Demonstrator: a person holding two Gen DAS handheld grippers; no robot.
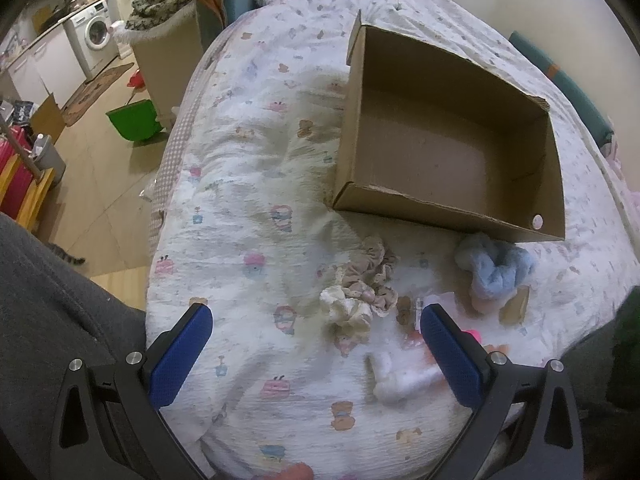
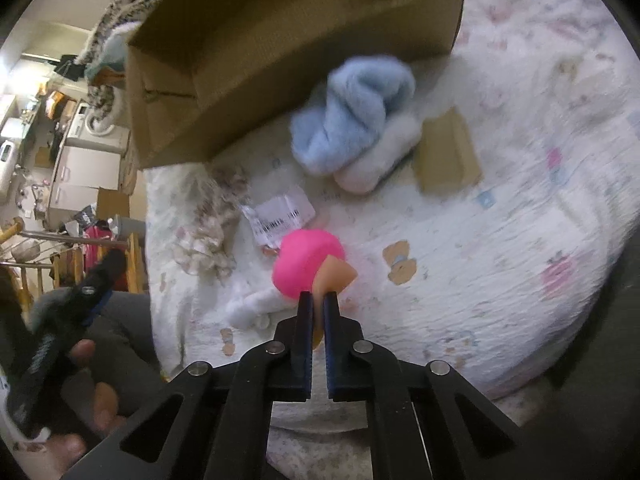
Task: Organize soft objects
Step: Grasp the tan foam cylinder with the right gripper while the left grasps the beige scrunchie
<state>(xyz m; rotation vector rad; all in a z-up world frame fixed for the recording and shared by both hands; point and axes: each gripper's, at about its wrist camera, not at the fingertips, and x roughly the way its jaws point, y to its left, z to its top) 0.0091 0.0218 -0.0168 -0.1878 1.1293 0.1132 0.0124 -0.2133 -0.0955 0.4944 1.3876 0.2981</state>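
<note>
An empty cardboard box (image 1: 448,148) lies on the patterned quilt (image 1: 248,208); it also shows in the right wrist view (image 2: 280,52). In front of it lie a blue fluffy bundle (image 1: 496,268) (image 2: 352,120), a beige scrunchie (image 1: 372,276) (image 2: 208,228), a cream scrunchie (image 1: 348,312) and a white fluffy piece (image 1: 396,380) (image 2: 256,304). My left gripper (image 1: 316,324) is open and empty above the quilt. My right gripper (image 2: 318,300) is shut on a pink and peach soft toy (image 2: 308,260), held just above the quilt.
A paper label (image 2: 280,212) and a small cardboard piece (image 2: 448,156) lie on the quilt. Left of the bed are a floor with a green dustpan (image 1: 134,120), a washing machine (image 1: 94,36) and a drying rack (image 2: 80,248).
</note>
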